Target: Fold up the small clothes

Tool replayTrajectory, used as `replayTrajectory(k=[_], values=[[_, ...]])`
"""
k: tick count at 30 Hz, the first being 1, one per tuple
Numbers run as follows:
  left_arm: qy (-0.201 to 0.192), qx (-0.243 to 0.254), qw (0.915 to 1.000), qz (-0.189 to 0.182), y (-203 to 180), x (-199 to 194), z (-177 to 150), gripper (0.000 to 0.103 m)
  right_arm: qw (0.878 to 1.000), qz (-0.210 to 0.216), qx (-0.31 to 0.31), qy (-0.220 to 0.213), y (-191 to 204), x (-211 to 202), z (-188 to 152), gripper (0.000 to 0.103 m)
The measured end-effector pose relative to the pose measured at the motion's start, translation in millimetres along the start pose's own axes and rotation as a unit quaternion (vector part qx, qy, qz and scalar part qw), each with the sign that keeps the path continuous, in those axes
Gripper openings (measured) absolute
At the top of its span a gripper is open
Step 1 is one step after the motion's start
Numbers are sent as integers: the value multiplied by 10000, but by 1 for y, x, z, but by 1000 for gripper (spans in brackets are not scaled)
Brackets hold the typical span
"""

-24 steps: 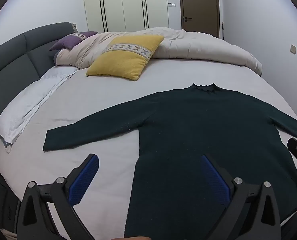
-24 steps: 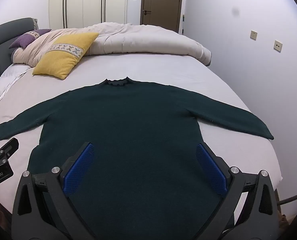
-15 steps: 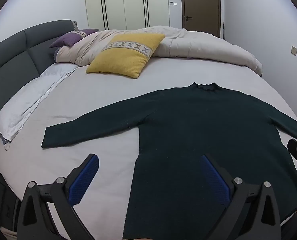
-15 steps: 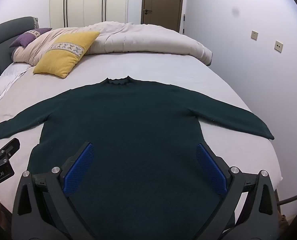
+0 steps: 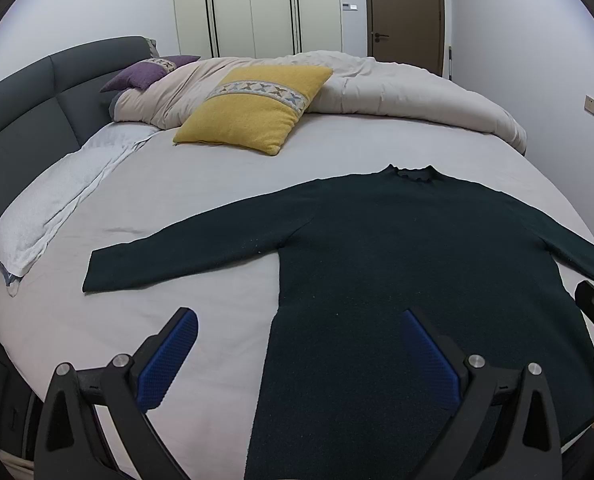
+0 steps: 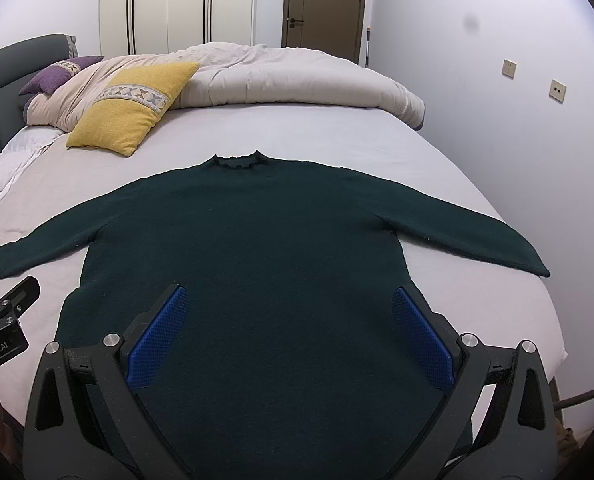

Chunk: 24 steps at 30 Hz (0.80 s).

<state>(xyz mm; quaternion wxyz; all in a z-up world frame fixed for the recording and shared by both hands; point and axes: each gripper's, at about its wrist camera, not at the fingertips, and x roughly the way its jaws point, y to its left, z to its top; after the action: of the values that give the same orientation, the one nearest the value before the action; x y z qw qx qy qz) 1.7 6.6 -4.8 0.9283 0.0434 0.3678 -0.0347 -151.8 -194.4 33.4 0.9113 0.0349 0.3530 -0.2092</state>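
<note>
Dark green knit, long sleeves, little ruffled collar: that's the sweater (image 6: pixel 257 264) we've got laid flat on the bed (image 6: pixel 337 136), front spread out, both sleeves stretched sideways, neck pointing away from us toward the rolled-up duvet (image 6: pixel 281 76). It sits on the near half of the pale sheet, hem toward us.

Our left gripper (image 5: pixel 297 356) hangs above the bed with its blue fingers (image 5: pixel 169 360) spread wide, nothing between them; one finger is over bare sheet, the other over the sweater's left side near the hem. Our right gripper (image 6: pixel 289 340) is the same deal, fingers (image 6: pixel 423 340) wide apart and holding nothing, both of them over the lower body of the sweater. We can't tell whether either one actually touches the fabric. Each gripper shows up at the edge of the other's view.

Further back there's a yellow cushion (image 5: pixel 257 108) with a patterned band, leaning on the duvet, and a purple cushion (image 5: pixel 149 74) up by the dark grey headboard (image 5: pixel 29 100). White wardrobe (image 5: pixel 257 4) and a brown door (image 5: pixel 405 12) behind all that.
</note>
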Motion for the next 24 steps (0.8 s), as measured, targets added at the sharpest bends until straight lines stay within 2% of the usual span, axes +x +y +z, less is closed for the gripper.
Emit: replayTrajectory(k=[24], values=[[28,-60,10000,-8,4,2,-5,103,10000,25,39,22,3,4,1,103]])
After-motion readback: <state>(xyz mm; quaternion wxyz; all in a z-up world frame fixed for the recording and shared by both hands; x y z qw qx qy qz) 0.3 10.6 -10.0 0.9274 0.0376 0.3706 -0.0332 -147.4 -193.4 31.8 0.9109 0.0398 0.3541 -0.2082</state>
